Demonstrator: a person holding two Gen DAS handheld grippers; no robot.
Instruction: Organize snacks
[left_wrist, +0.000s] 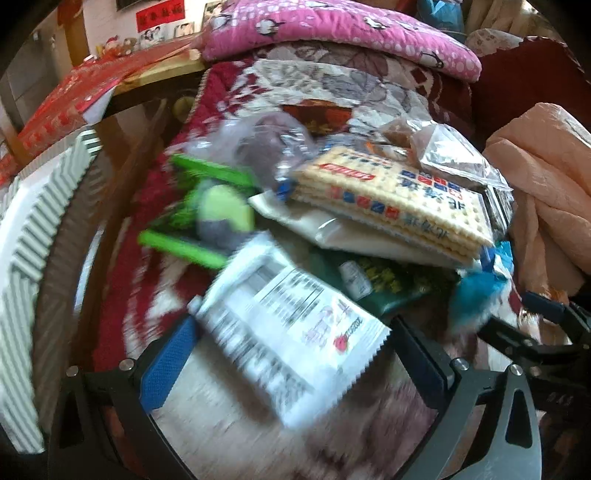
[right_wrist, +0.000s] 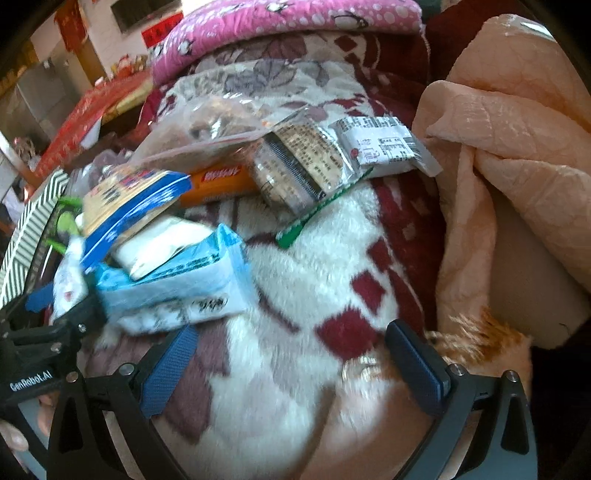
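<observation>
A heap of snack packets lies on a red-and-white floral blanket (right_wrist: 303, 295). On top is a cracker pack (left_wrist: 391, 199) with blue ends, over a white pouch (left_wrist: 332, 229) and a dark green packet (left_wrist: 384, 284). A blurred white packet (left_wrist: 288, 332) lies between the wide-apart fingers of my left gripper (left_wrist: 295, 325); I see no firm grip on it. My right gripper (right_wrist: 295, 358) stands open over bare blanket, with a light blue packet (right_wrist: 177, 280) just ahead to its left. Farther back are an orange pack (right_wrist: 221, 181), a dark-printed packet (right_wrist: 295, 166) and a small white packet (right_wrist: 384, 144).
A white box with striped sides (left_wrist: 33, 240) stands at the left. A green plastic item (left_wrist: 207, 210) lies beside the heap. A clear bag of brown snacks (right_wrist: 207, 129) is behind it. A peach blanket (right_wrist: 517, 147) is bunched at the right, a pink pillow (left_wrist: 332, 26) behind.
</observation>
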